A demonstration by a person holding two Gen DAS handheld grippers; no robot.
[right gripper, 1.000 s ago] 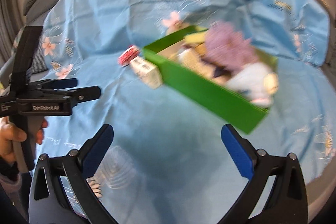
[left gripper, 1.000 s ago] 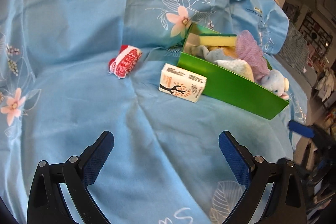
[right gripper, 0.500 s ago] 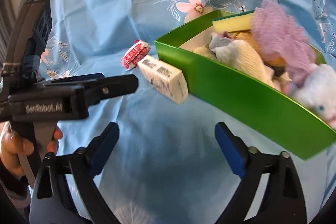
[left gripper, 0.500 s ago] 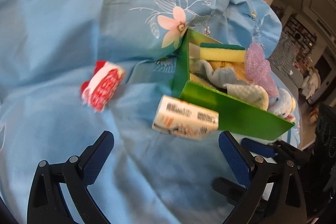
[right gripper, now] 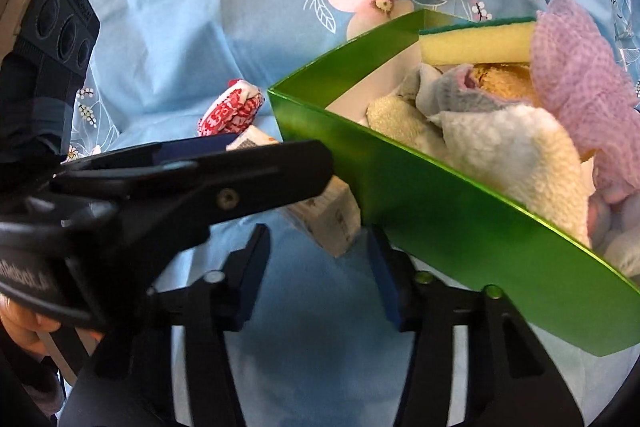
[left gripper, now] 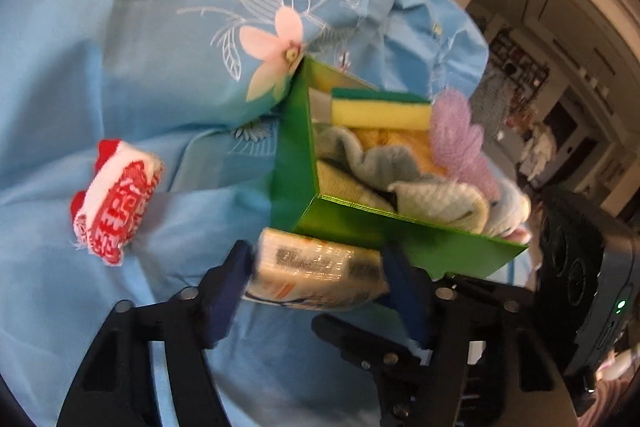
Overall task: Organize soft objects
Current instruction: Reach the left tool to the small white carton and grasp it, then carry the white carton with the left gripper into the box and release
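The tissue pack (left gripper: 316,273), lying against the green box (left gripper: 400,235), is clamped by the closing left gripper (left gripper: 320,277). The right gripper (right gripper: 318,267), just beside the box, is closed partway on nothing.

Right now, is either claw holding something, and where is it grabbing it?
The left claw, which just closed in, pinches the tissue pack by its two short ends. The right claw holds nothing.
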